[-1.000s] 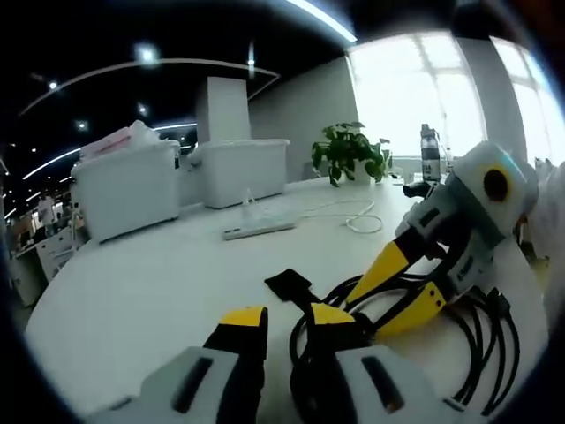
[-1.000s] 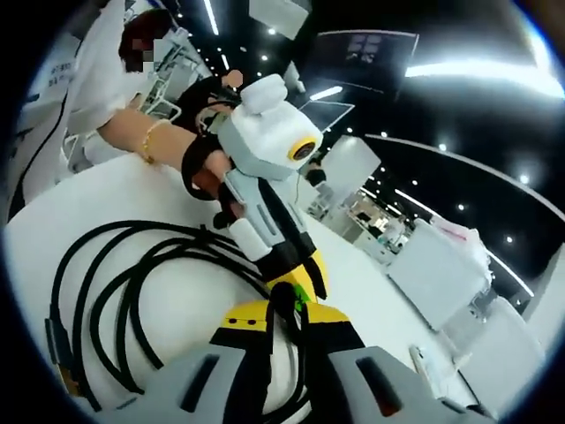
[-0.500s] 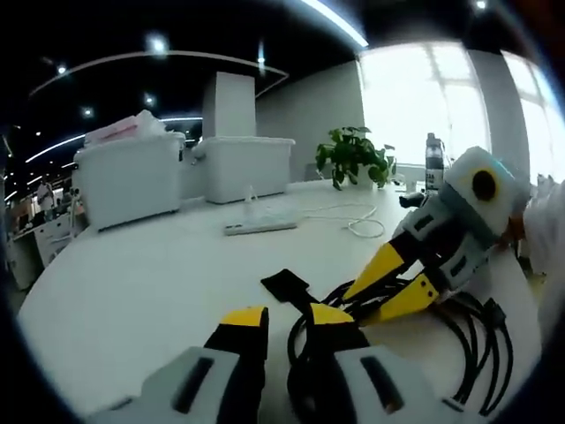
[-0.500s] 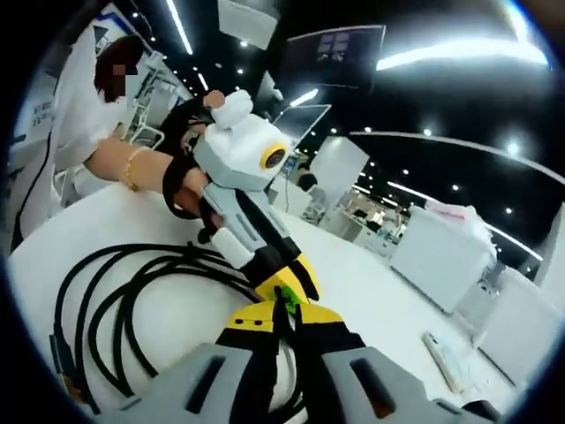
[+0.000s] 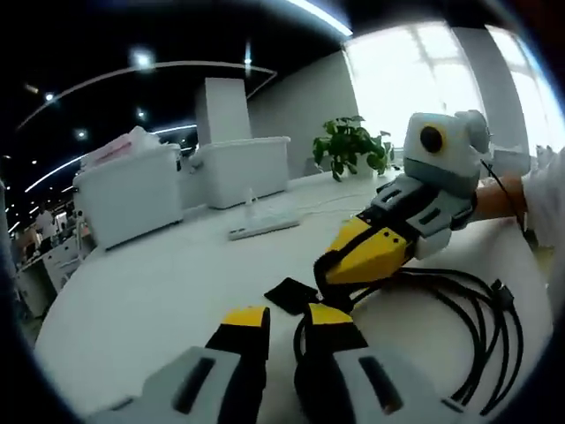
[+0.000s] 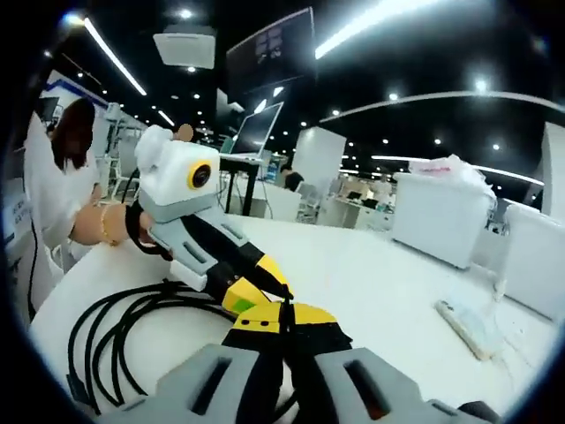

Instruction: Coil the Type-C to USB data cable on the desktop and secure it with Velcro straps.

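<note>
Already coiled into several loose black loops, the cable (image 5: 459, 327) lies on the white counter (image 5: 150, 291), and it looks light and springy, likely to fan open if released, so the sensible hold is where the loops bunch together by the Velcro strap (image 5: 291, 296). In the left gripper view the left gripper (image 5: 284, 325) has its jaws a little apart with the right jaw down among the loops; whether it pinches anything I cannot tell. The right gripper (image 6: 281, 320) has its jaws closed narrow on a thin black piece, probably the strap's end. Both tools crowd the same spot. Farther off stand storage bins (image 5: 132, 190), a power strip (image 5: 260, 230) and a potted plant (image 5: 349, 146), well apart.
</note>
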